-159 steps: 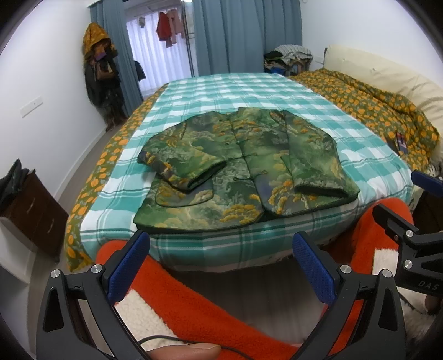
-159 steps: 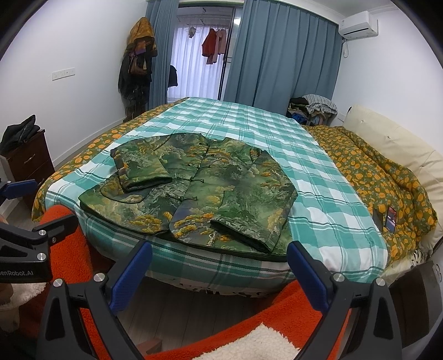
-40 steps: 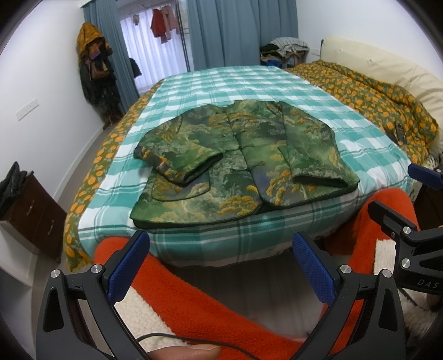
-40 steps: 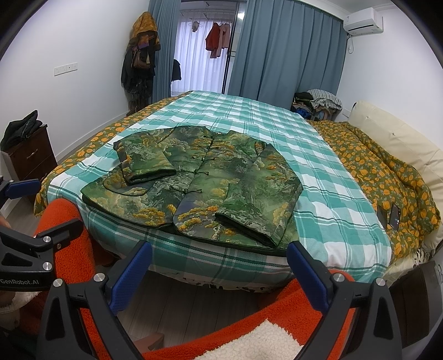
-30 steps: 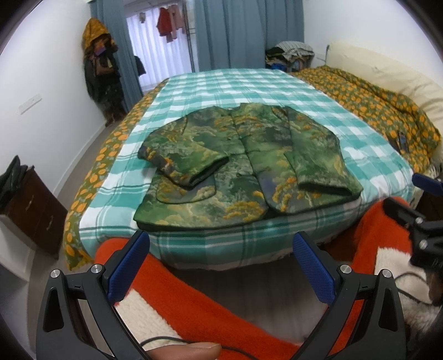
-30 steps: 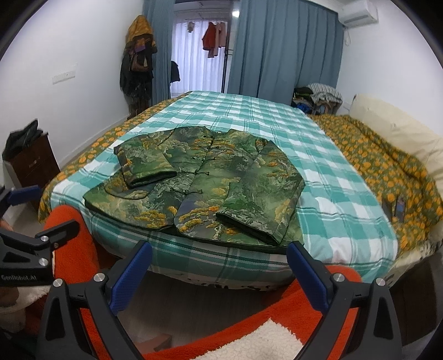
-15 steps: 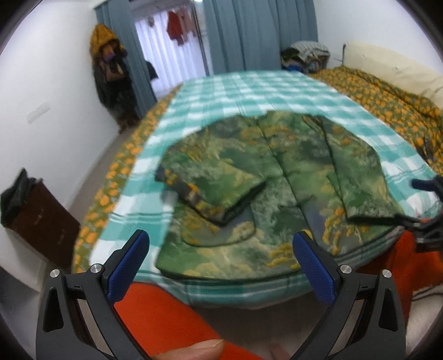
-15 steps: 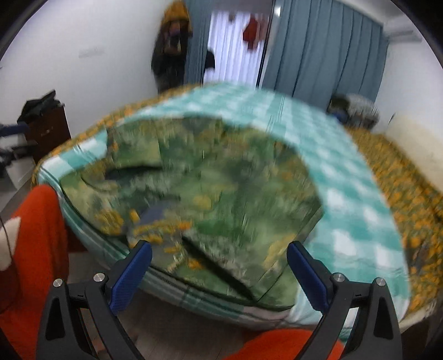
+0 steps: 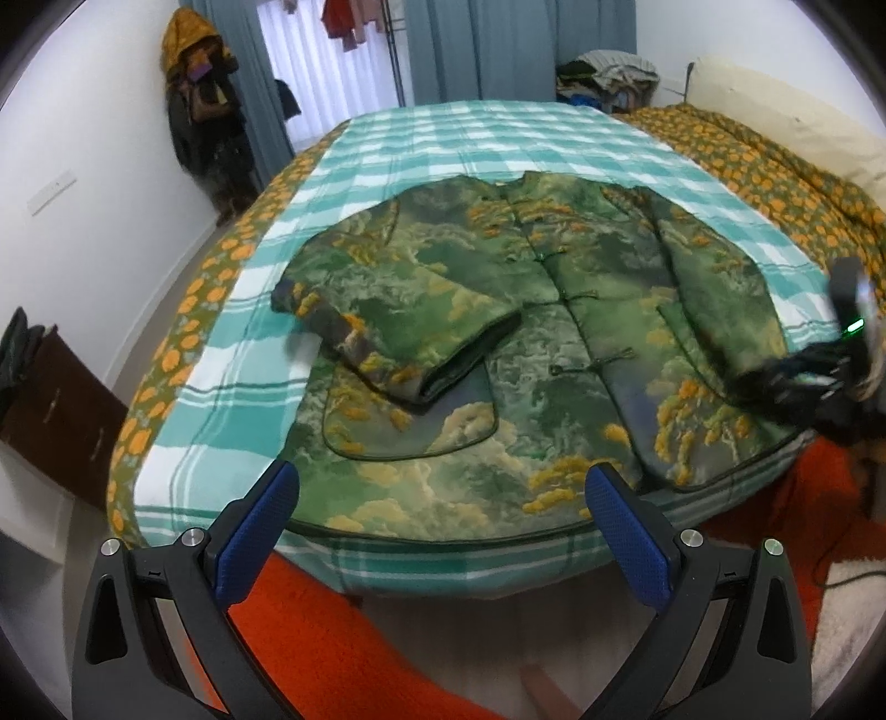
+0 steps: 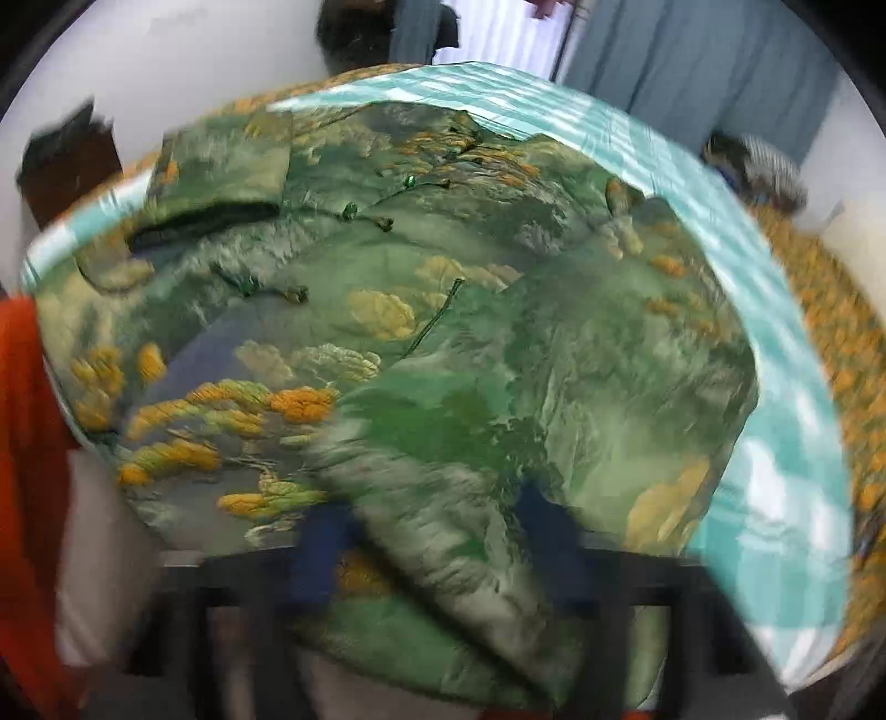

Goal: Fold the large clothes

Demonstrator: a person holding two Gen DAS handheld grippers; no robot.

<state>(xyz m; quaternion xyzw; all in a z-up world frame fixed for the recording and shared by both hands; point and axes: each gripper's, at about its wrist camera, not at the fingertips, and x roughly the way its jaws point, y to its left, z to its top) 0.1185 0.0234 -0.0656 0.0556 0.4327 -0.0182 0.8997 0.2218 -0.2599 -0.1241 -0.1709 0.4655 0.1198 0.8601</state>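
A green and orange patterned jacket (image 9: 515,343) lies flat on the bed, both sleeves folded inward across its front. My left gripper (image 9: 443,531) is open and empty, just short of the jacket's near hem. My right gripper (image 10: 437,531) has its blue fingers on either side of the right sleeve's cuff (image 10: 443,543) at the bed's near edge; the right wrist view is blurred and I cannot tell whether the jaws have closed. The right gripper's body (image 9: 819,371) shows in the left wrist view at the jacket's right side.
The bed has a teal checked sheet (image 9: 482,133) and an orange flowered quilt (image 9: 775,171) on the right. A dark nightstand (image 9: 50,404) stands at the left wall. Orange and white fleece (image 9: 310,620) lies below the bed edge. Curtains (image 9: 470,50) hang behind the bed.
Both grippers moved forward toward the bed. The right gripper went from well short of the bed to the right sleeve's cuff, which now lies between its fingers.
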